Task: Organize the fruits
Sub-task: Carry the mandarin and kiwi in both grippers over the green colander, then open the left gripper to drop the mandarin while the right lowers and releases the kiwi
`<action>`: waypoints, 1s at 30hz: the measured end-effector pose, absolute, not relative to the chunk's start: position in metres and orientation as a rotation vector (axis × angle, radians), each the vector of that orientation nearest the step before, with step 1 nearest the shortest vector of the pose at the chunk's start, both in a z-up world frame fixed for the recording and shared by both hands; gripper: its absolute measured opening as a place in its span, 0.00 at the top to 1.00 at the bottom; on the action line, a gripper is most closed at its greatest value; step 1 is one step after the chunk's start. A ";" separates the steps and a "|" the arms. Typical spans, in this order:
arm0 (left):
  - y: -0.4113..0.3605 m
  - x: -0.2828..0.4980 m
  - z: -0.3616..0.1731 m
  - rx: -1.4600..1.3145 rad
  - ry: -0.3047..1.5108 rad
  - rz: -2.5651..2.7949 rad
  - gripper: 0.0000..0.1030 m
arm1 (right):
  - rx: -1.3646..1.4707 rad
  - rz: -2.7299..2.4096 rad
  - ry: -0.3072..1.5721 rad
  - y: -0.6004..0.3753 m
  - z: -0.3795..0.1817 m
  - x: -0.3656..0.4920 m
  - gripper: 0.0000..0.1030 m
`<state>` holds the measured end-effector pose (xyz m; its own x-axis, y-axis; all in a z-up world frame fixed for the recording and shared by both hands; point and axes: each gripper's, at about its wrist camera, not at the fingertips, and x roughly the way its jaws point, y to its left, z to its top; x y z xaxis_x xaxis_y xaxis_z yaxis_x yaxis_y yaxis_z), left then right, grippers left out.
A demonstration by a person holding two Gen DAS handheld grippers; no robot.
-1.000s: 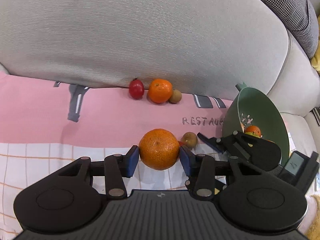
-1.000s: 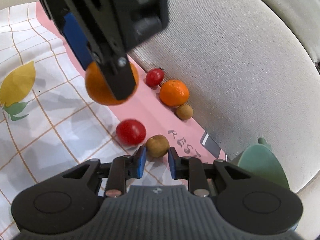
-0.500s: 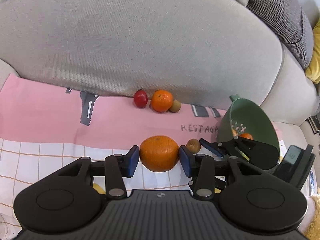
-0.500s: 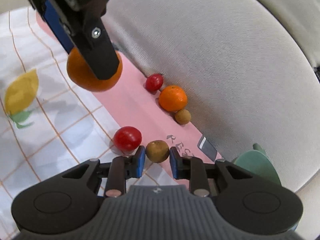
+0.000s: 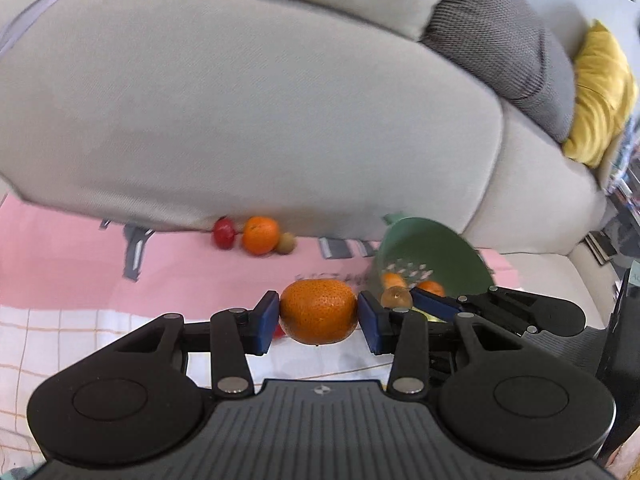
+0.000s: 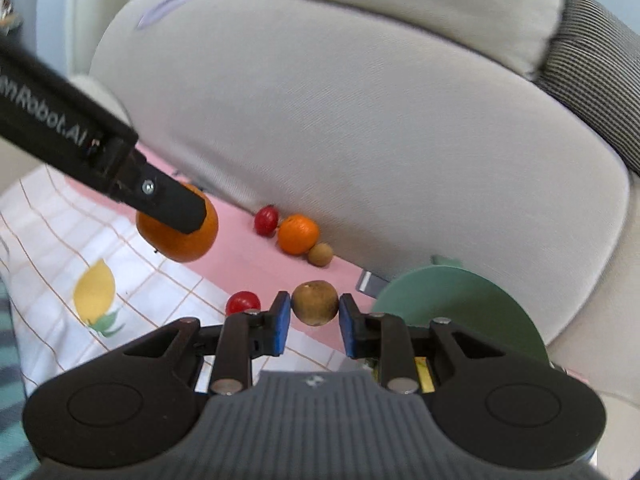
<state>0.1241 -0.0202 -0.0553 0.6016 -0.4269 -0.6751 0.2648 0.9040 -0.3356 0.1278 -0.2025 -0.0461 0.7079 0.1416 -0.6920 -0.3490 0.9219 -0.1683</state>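
My left gripper [image 5: 318,316] is shut on an orange [image 5: 318,312] and holds it above the cloth; the orange also shows in the right wrist view [image 6: 178,232]. My right gripper [image 6: 312,320] is shut on a brown round fruit [image 6: 315,303], lifted off the cloth; it shows in the left wrist view [image 5: 396,297] in front of the tilted green bowl [image 5: 452,248]. The bowl [image 6: 460,304] holds a few oranges [image 5: 430,287]. A red tomato [image 6: 243,302] lies on the cloth below my right gripper.
A red tomato [image 5: 223,233], an orange [image 5: 260,235] and a small brown fruit [image 5: 287,243] lie in a row against the grey sofa back [image 5: 260,112]. A pink and white checked cloth [image 6: 60,248] covers the seat. A yellow cushion [image 5: 600,92] is far right.
Both grippers have risen and pulled back. The right gripper has closed on the brown fruit and lifted it off the cloth. The left still holds the orange.
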 end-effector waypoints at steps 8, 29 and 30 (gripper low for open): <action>-0.069 0.119 -0.035 -0.128 0.808 -0.479 0.53 | -0.183 0.221 0.720 -0.247 -0.029 0.109 0.78; -0.175 0.164 -0.058 0.077 0.913 -0.603 0.53 | 0.010 0.082 0.801 -0.341 -0.065 0.111 0.78; -0.177 0.168 -0.060 0.074 0.921 -0.602 0.53 | 0.008 0.084 0.803 -0.342 -0.067 0.115 0.78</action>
<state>0.1676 -0.1770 -0.0605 0.4538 -0.4564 -0.7654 0.5181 0.8340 -0.1901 0.1146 -0.3424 -0.0670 0.6911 0.0786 -0.7185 -0.0725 0.9966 0.0393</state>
